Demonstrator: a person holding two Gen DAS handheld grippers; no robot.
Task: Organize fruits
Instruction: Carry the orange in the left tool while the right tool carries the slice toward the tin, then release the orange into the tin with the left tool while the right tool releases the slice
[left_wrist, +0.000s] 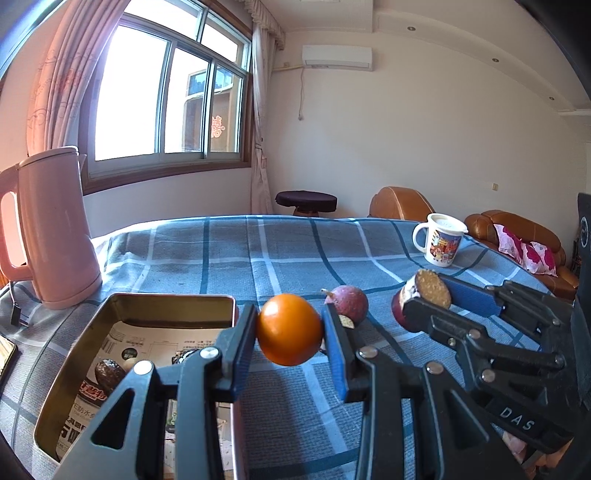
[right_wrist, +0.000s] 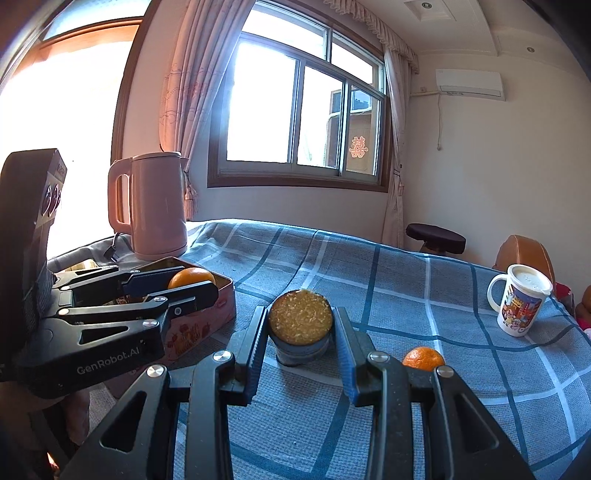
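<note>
Fruit in left gripper: round orange mandarin (left_wrist: 289, 329), glossy skin, pinched between the two blue pads of the left gripper (left_wrist: 289, 334) and held clear of the cloth, just beside the tin's near right corner.
Fruit in right gripper: short, cylinder-like piece (right_wrist: 300, 320) with a flat yellow-brown grainy top and dark sides; what fruit it is I cannot tell. Right gripper (right_wrist: 300, 332) is clenched on it from both sides.
Left gripper, from the right camera: black arms reach over the tin's edge with the mandarin (right_wrist: 191, 277) at the tips.
Right gripper, from the left camera: tips (left_wrist: 428, 297) lie right of the mandarin, the grainy face of the piece (left_wrist: 433, 288) turned toward the lens.
Loose fruit: purple round passion fruit (left_wrist: 349, 303) on the cloth, just behind the left gripper's right finger; a second small orange mandarin (right_wrist: 423, 358) on the cloth beside the right gripper's right finger.
Container: open rectangular gold metal tin (left_wrist: 173, 300), printed paper lining the bottom, one dark wrinkled fruit (left_wrist: 109, 373) inside near the left wall.
Surface: blue plaid tablecloth (left_wrist: 280, 251).
Further out: pink plastic electric kettle (left_wrist: 51, 229) behind the tin at left; white lidded cartoon-print mug (left_wrist: 441, 240) far right.
</note>
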